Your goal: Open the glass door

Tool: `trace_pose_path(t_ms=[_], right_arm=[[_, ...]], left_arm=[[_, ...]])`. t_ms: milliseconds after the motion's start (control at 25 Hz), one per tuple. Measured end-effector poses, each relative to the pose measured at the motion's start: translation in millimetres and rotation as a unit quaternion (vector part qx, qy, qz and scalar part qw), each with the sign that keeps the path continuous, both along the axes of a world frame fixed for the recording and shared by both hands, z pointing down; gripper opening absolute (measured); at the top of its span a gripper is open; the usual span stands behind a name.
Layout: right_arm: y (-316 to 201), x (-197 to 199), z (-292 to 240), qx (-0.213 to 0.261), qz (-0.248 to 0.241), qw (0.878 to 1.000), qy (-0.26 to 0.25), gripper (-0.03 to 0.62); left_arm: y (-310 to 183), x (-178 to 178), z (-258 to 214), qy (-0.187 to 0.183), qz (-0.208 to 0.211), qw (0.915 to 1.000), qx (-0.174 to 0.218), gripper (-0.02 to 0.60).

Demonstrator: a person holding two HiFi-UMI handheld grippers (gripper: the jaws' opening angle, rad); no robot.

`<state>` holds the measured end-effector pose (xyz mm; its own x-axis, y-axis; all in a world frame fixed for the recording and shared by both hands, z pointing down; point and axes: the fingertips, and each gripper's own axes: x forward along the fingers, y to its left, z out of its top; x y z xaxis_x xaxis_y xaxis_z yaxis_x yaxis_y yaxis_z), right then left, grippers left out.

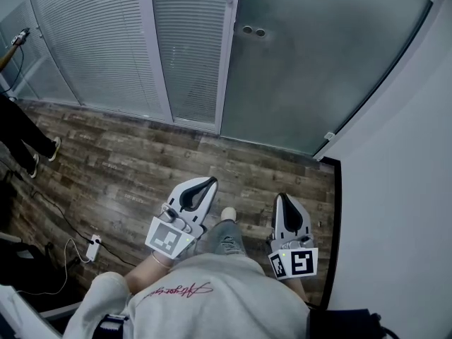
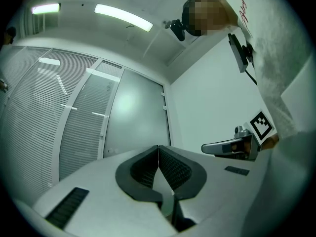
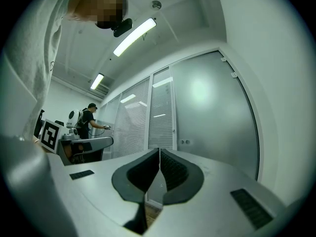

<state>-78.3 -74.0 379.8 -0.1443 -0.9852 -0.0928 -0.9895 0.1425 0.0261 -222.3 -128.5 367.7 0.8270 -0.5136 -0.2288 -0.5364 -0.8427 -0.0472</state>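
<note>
The frosted glass door stands shut ahead, with two small round fittings near its left edge. Both grippers are held low over the wooden floor, well short of the door. My left gripper is shut with nothing between its pads. My right gripper is shut and empty too, close to the right wall. In the left gripper view the door lies beyond the shut gripper. The right gripper view shows the door and its fittings past the shut gripper.
Glass panels with white blinds run left of the door. A white wall closes the right side. A power strip with cable lies on the floor at left. Another person stands far left.
</note>
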Motion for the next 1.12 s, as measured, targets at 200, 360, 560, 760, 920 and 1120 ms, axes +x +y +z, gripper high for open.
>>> trace_pose_path(t_ms=[200,360,560,760,920,1120], right_arm=[[-45,15,-8,0.01,-0.007,1.0,0.005,0.02],[-89,30,-6,0.005,-0.018,1.0,0.009,0.02],[-155,55,-8,0.001,-0.034,0.999,0.008,0.02],[-218,85,-20,0.009,-0.044,0.999,0.014,0.02],[-260,103,-25,0.012,-0.052,0.998,0.019,0.02],[-303,115,-27,0.012,-0.062,0.998,0.021,0.02]], left_arm=[[-40,11,-4,0.001,-0.009,1.0,0.004,0.012],[-83,27,-8,0.005,-0.02,0.9997,0.01,0.012],[-144,53,-7,0.004,-0.031,0.9995,0.006,0.012],[-202,82,-17,0.006,-0.043,0.9989,0.015,0.012],[-240,98,-24,0.007,-0.051,0.9985,0.021,0.012],[-277,110,-27,0.003,-0.058,0.998,0.023,0.014]])
